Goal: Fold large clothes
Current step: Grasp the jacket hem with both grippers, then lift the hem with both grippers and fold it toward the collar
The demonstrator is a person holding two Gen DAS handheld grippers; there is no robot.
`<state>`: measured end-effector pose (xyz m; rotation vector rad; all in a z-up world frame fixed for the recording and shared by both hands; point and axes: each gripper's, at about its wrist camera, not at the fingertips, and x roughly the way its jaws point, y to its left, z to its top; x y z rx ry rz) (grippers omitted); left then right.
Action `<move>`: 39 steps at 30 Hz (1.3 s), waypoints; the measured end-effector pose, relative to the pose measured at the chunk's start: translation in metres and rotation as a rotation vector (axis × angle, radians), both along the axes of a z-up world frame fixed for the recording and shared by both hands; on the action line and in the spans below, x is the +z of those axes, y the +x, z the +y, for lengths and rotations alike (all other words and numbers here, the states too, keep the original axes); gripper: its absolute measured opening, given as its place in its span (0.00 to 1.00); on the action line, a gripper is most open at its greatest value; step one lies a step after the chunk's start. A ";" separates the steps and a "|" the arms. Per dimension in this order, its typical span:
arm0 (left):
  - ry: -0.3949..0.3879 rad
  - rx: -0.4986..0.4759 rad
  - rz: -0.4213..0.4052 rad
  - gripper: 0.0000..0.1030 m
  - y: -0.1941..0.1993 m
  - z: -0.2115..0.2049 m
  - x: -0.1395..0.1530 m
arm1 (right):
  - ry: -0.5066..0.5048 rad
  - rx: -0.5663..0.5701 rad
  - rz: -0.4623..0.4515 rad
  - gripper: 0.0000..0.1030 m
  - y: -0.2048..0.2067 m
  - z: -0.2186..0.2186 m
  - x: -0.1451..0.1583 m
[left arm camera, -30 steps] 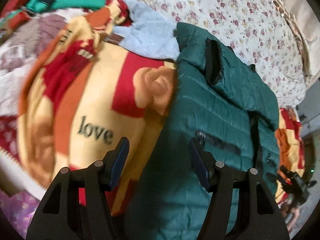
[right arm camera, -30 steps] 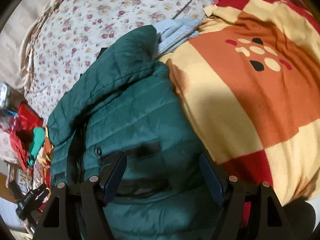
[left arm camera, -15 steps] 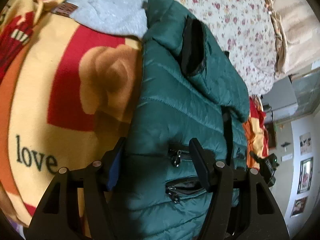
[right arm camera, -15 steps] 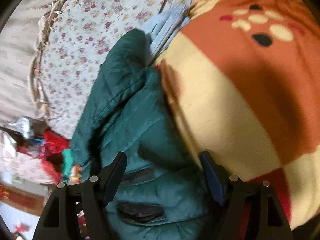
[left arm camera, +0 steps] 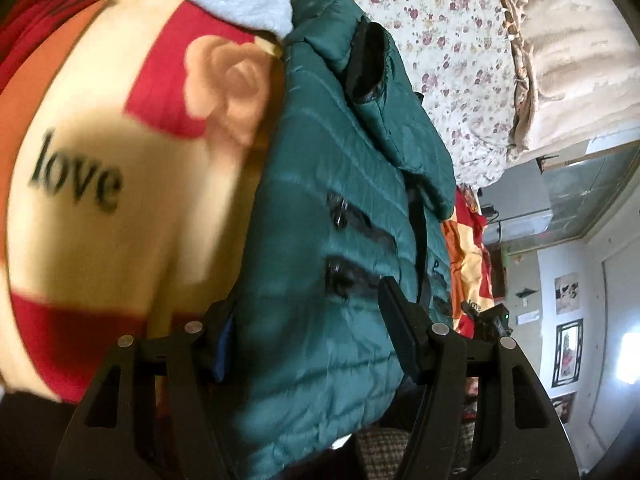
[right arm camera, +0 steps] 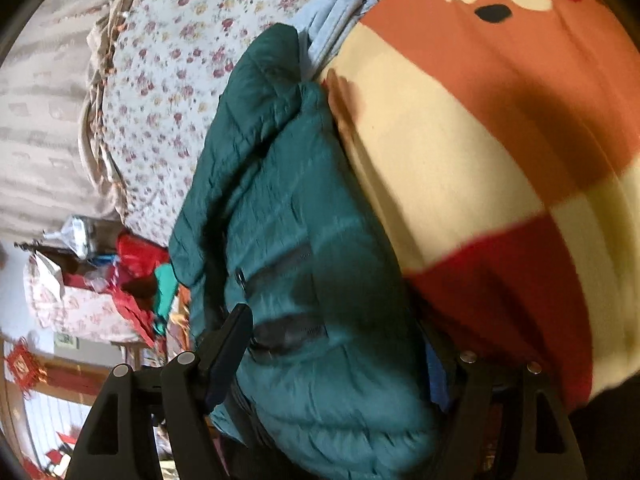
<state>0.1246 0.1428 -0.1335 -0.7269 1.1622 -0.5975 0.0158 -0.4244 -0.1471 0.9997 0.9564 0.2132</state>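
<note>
1. Now the green puffer jacket [left arm camera: 328, 240] lies on the bed's patterned blanket [left arm camera: 120, 160], its hem near both claws.
2. Left claw [left arm camera: 308, 340] and right claw [right arm camera: 336, 360] gape, straddling the hem, gripping nothing.
3. Pinch both hem corners evenly, then fold towards the collar.

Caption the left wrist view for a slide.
Left tool straddles the near edge of a folded green puffer jacket lying on a patchwork blanket printed "love", floral bedsheet beyond.
</note>
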 end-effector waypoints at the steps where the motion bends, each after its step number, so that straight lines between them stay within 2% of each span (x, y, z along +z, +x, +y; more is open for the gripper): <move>1: -0.011 0.011 0.001 0.60 -0.007 0.002 -0.002 | 0.007 -0.001 -0.001 0.72 -0.004 0.001 -0.001; 5: -0.042 0.028 0.019 0.60 -0.032 0.002 -0.008 | 0.032 -0.003 -0.003 0.72 -0.015 0.001 -0.003; 9: -0.028 0.019 -0.030 0.60 -0.056 -0.004 0.002 | 0.055 0.022 -0.012 0.72 -0.021 0.001 0.000; 14: -0.019 0.026 -0.055 0.60 -0.066 -0.011 0.006 | 0.070 0.101 -0.018 0.72 -0.034 0.009 0.000; 20: 0.057 0.016 -0.085 0.60 -0.070 -0.018 0.008 | 0.082 0.182 -0.035 0.72 -0.049 0.028 -0.005; 23: 0.086 0.019 -0.064 0.61 -0.068 -0.020 0.002 | 0.088 0.196 -0.028 0.71 -0.048 0.040 -0.013; 30: 0.150 0.016 0.008 0.62 -0.068 -0.035 -0.015 | 0.022 0.186 -0.014 0.57 -0.047 0.054 -0.019; 31: 0.162 0.016 0.011 0.61 -0.068 -0.036 -0.014 | 0.005 0.182 -0.010 0.52 -0.049 0.053 -0.017; 32: 0.187 0.022 0.014 0.47 -0.069 -0.038 -0.013 | -0.009 0.179 -0.008 0.50 -0.050 0.052 -0.015; 34: 0.233 0.044 0.037 0.21 -0.070 -0.040 -0.010 | -0.041 0.170 -0.005 0.36 -0.052 0.053 -0.011; 35: 0.232 0.052 0.043 0.17 -0.071 -0.038 -0.008 | -0.050 0.167 -0.009 0.33 -0.053 0.053 -0.008; 37: 0.224 0.072 0.041 0.14 -0.072 -0.037 0.003 | -0.049 0.169 -0.026 0.21 -0.055 0.052 0.001; 39: 0.227 0.081 0.021 0.13 -0.074 -0.037 0.020 | -0.041 0.166 -0.059 0.18 -0.057 0.050 0.015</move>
